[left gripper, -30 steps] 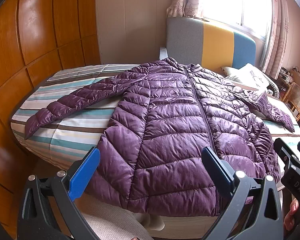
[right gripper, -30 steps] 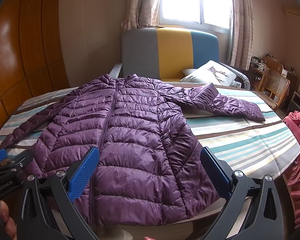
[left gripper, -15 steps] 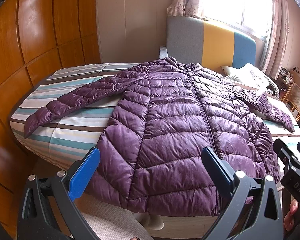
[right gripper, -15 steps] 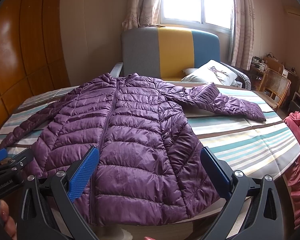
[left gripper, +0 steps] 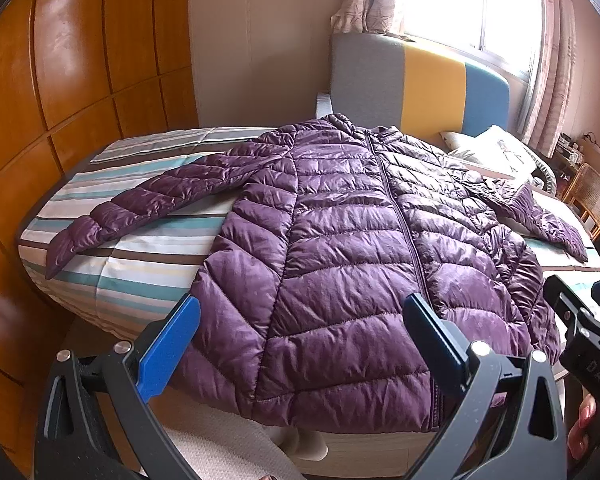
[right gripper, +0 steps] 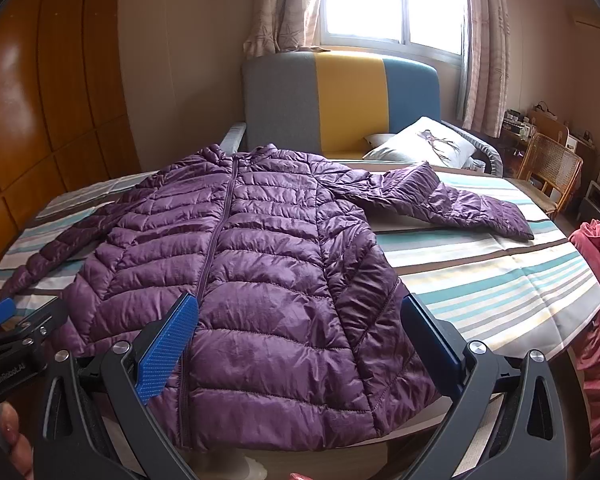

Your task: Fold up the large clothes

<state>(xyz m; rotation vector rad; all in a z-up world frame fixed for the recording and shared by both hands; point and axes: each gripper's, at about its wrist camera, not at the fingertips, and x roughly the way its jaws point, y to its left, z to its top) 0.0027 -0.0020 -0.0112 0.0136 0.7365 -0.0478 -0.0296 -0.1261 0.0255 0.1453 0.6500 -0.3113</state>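
Note:
A purple quilted puffer jacket (left gripper: 352, 248) lies flat and zipped on a striped bed (left gripper: 140, 256), front up, collar toward the far headboard, both sleeves spread out. It also shows in the right wrist view (right gripper: 260, 272). Its hem hangs slightly over the bed's near edge. My left gripper (left gripper: 300, 332) is open and empty, held just above the hem on the left half. My right gripper (right gripper: 300, 332) is open and empty above the hem on the right half. Each gripper shows at the edge of the other's view.
A grey, yellow and blue headboard (right gripper: 340, 100) stands at the far end with a pillow (right gripper: 424, 144). Wooden wardrobe panels (left gripper: 60, 80) run along the left. A wicker chair (right gripper: 548, 168) and pink fabric (right gripper: 596, 280) are at the right.
Both grippers have shifted only slightly toward the jacket; the jacket has not moved and both stay open.

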